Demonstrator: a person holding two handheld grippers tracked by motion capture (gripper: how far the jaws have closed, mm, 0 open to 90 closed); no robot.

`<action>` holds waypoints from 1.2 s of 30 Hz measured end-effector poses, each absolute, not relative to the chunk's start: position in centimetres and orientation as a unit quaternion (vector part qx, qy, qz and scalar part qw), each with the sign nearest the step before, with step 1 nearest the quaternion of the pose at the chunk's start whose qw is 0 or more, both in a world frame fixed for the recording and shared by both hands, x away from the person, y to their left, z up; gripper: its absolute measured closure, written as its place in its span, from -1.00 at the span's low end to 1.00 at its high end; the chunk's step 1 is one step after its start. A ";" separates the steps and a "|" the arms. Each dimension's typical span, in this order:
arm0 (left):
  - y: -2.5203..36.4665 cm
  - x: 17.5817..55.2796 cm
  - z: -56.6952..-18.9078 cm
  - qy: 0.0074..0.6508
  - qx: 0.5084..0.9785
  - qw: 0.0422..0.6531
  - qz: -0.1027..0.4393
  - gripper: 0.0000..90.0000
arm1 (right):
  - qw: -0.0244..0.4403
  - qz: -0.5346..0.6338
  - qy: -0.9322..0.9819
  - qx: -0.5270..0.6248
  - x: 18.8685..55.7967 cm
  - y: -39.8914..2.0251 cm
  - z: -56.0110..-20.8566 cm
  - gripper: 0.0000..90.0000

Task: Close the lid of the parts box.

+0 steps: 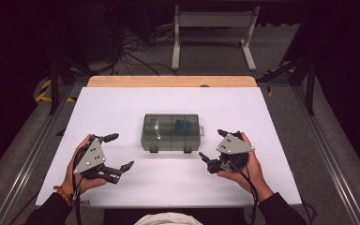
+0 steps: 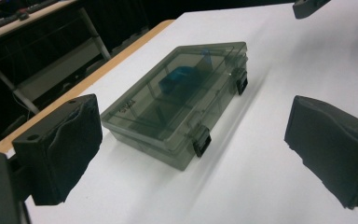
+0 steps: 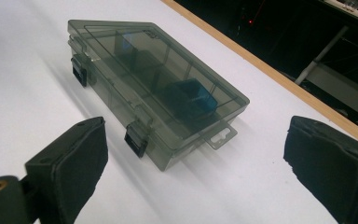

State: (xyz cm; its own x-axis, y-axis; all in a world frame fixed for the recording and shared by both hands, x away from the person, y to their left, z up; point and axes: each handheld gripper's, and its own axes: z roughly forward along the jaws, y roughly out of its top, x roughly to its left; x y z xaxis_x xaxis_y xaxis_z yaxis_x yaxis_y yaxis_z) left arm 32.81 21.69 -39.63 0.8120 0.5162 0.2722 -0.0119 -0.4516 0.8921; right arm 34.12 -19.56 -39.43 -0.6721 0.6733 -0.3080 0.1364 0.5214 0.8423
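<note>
A smoky transparent plastic box point(image 1: 172, 132) lies shut in the middle of the white table, two black latches on its near side. A blue object point(image 1: 183, 125) sits inside, toward its right end. In the left gripper view the box point(image 2: 179, 103) lies ahead between the jaws, the blue object point(image 2: 181, 78) visible through the lid. In the right gripper view the box point(image 3: 151, 88) and blue object point(image 3: 192, 98) are close ahead. My left gripper point(image 1: 115, 151) stands open left of the box, apart from it. My right gripper point(image 1: 212, 147) stands open right of the box, holding nothing.
The white table top point(image 1: 122, 108) has a wooden strip point(image 1: 171, 81) along its far edge. Beyond it stand a white metal frame point(image 1: 213, 33) and cables on the dark floor. Aluminium rails point(image 1: 33, 154) run along both table sides.
</note>
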 end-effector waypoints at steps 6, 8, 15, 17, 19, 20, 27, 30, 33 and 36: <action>22.3 32.4 -40.3 0.158 0.813 0.494 0.264 -0.90 | 0.323 0.417 0.810 0.256 33.5 -20.5 -39.8 -0.85; 22.5 32.4 -40.4 0.160 0.814 0.493 0.261 -0.89 | 0.323 0.413 0.811 0.259 33.3 -20.8 -40.0 -0.85; 23.8 32.1 -41.3 0.178 0.816 0.489 0.250 -0.89 | 0.327 0.406 0.812 0.262 32.7 -21.8 -40.7 -0.85; 24.3 31.9 -41.6 0.183 0.819 0.485 0.249 -0.89 | 0.329 0.403 0.812 0.263 32.5 -22.2 -40.9 -0.85; 24.7 31.8 -41.9 0.191 0.819 0.483 0.243 -0.89 | 0.330 0.399 0.814 0.265 32.2 -22.6 -41.1 -0.85; 24.9 31.8 -42.0 0.194 0.818 0.485 0.241 -0.89 | 0.330 0.397 0.814 0.264 32.1 -22.8 -41.3 -0.85; 25.8 31.1 -42.8 0.213 0.827 0.468 0.228 -0.90 | 0.322 0.393 0.812 0.288 30.9 -24.9 -41.9 -0.86; 26.3 30.8 -42.6 0.222 0.821 0.473 0.229 -0.91 | 0.316 0.398 0.806 0.304 30.5 -25.7 -41.8 -0.87; 26.5 30.7 -42.5 0.227 0.815 0.482 0.229 -0.91 | 0.317 0.401 0.803 0.308 30.1 -26.1 -41.8 -0.87; 26.3 30.7 -42.4 0.223 0.816 0.481 0.232 -0.90 | 0.319 0.403 0.801 0.307 30.0 -26.0 -41.7 -0.88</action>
